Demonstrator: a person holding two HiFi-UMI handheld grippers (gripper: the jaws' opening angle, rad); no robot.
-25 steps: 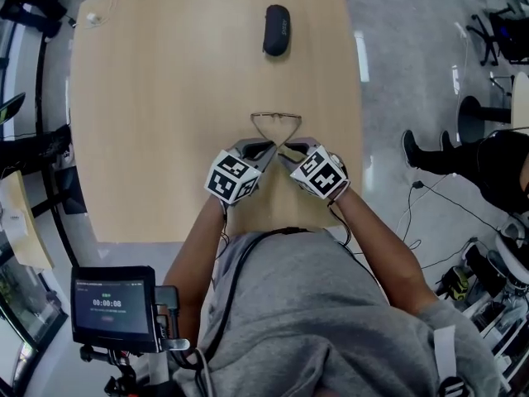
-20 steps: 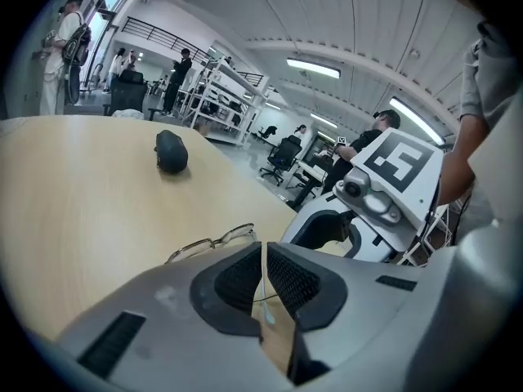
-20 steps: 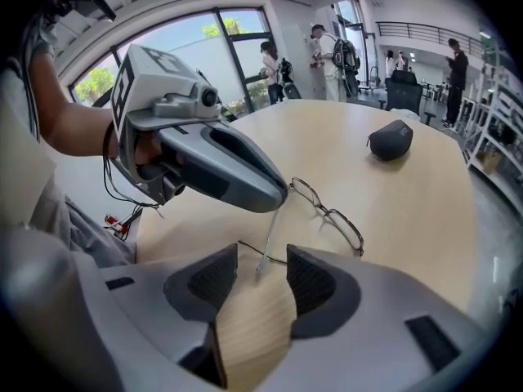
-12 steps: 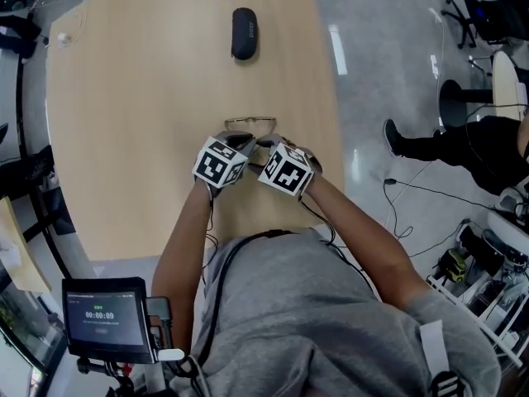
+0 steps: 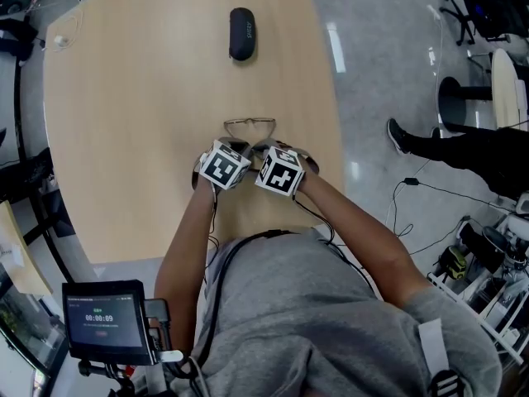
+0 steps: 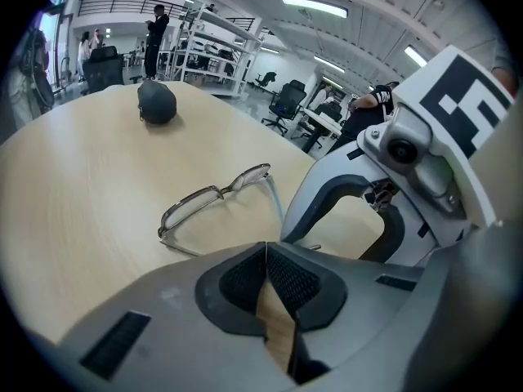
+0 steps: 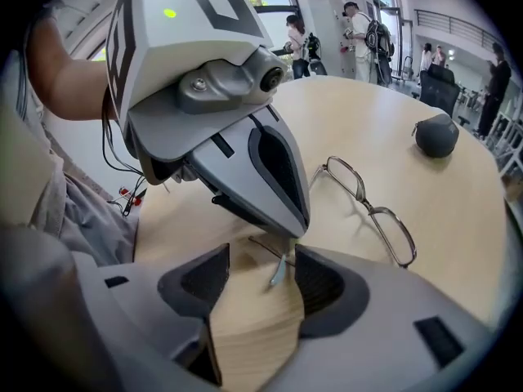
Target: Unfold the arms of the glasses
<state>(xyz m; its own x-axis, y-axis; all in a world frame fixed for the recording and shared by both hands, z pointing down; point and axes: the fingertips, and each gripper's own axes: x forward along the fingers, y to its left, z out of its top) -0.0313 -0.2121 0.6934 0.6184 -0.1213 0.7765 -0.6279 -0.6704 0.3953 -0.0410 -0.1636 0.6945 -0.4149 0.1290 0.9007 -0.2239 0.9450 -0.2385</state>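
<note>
Thin wire-rimmed glasses (image 5: 250, 126) lie lenses-away on the wooden table (image 5: 124, 139). Their arms point back toward both grippers. In the left gripper view, the glasses (image 6: 214, 198) have one arm running in under my left gripper (image 6: 266, 251). That gripper's pads are pressed together on the arm's thin end. In the right gripper view, the pale tip of the other arm (image 7: 278, 272) lies between the pads of my right gripper (image 7: 261, 272). Those jaws are opening and do not touch it. The left gripper (image 7: 298, 223) hangs just above that tip.
A black glasses case (image 5: 241, 33) lies at the table's far end, well beyond the glasses. The table's right edge (image 5: 335, 139) runs close beside the right gripper. A person's legs, chairs and cables are on the floor to the right. A small screen (image 5: 99, 321) sits at lower left.
Both grippers have come closer together and lower over the table. The glasses' arms met in a V behind the lenses a second ago; now the frame lies flat just ahead of the grippers.
</note>
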